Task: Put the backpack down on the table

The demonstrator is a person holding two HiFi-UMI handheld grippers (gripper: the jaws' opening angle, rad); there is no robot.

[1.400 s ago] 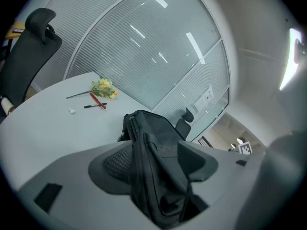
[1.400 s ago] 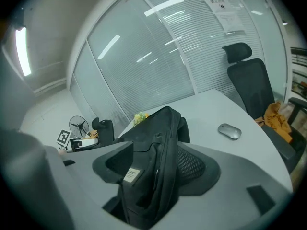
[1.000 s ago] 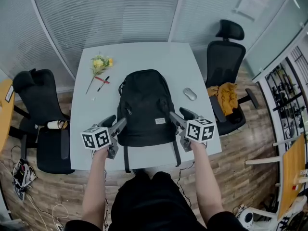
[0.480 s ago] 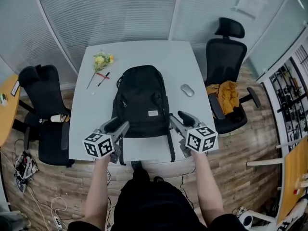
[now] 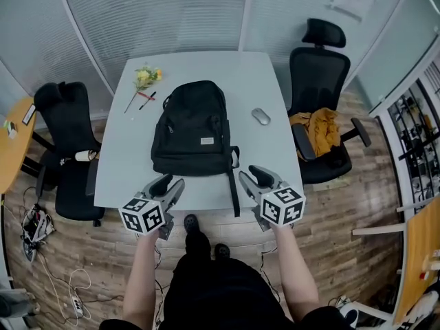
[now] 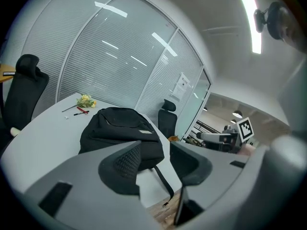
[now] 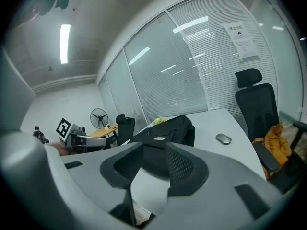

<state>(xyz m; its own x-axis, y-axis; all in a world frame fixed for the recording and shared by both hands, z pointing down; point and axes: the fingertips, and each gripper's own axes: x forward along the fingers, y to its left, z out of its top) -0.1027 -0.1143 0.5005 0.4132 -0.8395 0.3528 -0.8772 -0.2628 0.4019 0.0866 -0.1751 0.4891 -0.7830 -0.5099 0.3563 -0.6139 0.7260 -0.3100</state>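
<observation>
step in hand: the backpack lies flat on the table with neither gripper touching it, so i judge the put-down done and this the let-go stage.
backpack place: middle of the table, a little left of centre, top end toward the far side, bottom end near me; one strap trails over the near edge.
left gripper: the left gripper hangs at the near edge, near the bag's near left corner and apart from it; in the left gripper view its jaws stand partly apart and have just been closing, with only air between the pads.
right gripper: the right gripper sits just right of the trailing strap without touching it; its jaws show a narrower gap, have also just been closing, and hold nothing.
next move: in my judgement nothing more is needed on the bag; i'd only keep both grippers clear of that strap so it isn't snagged and dragged.
containers: the backpack is the only one here; it looks closed, so i cannot tell what is inside.
loose things: a mouse right of the bag, flowers and a pen at the far left, all apart from it.
</observation>
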